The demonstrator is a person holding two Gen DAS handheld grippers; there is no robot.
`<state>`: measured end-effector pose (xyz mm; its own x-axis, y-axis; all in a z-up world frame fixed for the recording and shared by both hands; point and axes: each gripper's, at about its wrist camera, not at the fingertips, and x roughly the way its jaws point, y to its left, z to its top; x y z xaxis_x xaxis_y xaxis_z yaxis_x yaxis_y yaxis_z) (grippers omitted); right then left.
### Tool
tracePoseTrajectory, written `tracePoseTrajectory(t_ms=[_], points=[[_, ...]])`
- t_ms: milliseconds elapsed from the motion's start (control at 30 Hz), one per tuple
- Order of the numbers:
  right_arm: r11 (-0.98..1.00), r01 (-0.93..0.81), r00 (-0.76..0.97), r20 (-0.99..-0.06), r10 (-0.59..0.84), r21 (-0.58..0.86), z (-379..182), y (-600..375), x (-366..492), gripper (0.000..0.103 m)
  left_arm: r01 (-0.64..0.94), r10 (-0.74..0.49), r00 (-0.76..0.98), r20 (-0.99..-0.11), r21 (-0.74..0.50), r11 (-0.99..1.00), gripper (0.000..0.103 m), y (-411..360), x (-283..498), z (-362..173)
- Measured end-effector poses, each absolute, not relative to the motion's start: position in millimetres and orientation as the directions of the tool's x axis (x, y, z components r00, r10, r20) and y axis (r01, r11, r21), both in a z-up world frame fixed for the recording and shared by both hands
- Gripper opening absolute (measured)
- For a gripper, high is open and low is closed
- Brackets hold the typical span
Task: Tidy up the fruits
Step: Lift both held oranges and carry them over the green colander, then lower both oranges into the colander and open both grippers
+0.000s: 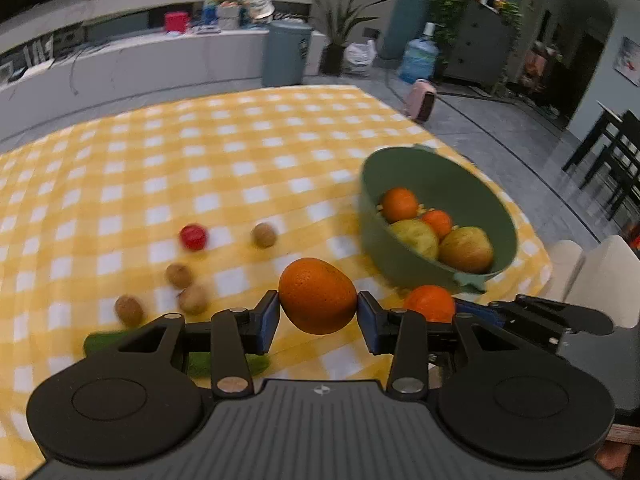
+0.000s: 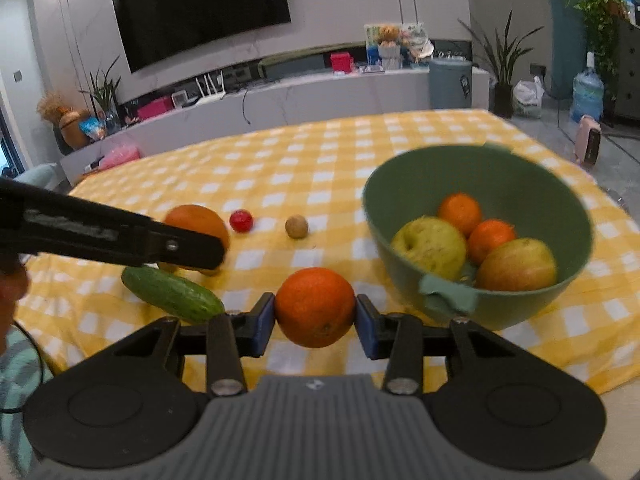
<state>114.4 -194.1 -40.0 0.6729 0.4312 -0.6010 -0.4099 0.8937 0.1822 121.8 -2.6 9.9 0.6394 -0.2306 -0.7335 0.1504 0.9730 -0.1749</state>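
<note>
My left gripper (image 1: 318, 314) is shut on an orange (image 1: 317, 295) and holds it above the yellow checked tablecloth (image 1: 240, 152). My right gripper (image 2: 315, 318) is shut on another orange (image 2: 315, 306), which also shows in the left wrist view (image 1: 431, 303) beside the right gripper's body. A green bowl (image 1: 408, 168) (image 2: 480, 164) stands to the right, holding two small oranges and two yellow-green apples (image 2: 430, 247). The left gripper's orange (image 2: 196, 220) shows partly behind that gripper's arm (image 2: 100, 236).
On the cloth lie a red tomato (image 1: 193, 237) (image 2: 241, 221), several brown kiwis (image 1: 264, 235) (image 2: 296, 227) and a green cucumber (image 2: 172, 294) (image 1: 204, 364). The table edge runs close behind the bowl on the right.
</note>
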Motion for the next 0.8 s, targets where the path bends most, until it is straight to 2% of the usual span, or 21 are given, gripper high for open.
tracePoseTrajectory(t_ms=[167, 367, 800], points=[[0.914, -0.375, 0.726, -0.564, 0.393, 0.154, -17, -224, 115, 0.040, 0.216, -0.252, 0.649, -0.718, -0.144, 0.966, 0.047, -32, 132, 20], [0.949, -0.312, 0.775, -0.567, 0.280, 0.042, 0, -251, 136, 0.040, 0.293, -0.281, 0.650, -0.706, -0.108, 0.950, 0.047, -71, 155, 26], [0.974, -0.209, 0.799, -0.589, 0.119, -0.088, -16, -265, 203, 0.040, 0.374, -0.251, 0.598, -0.761, -0.012, 0.927, 0.047, -116, 225, 3]])
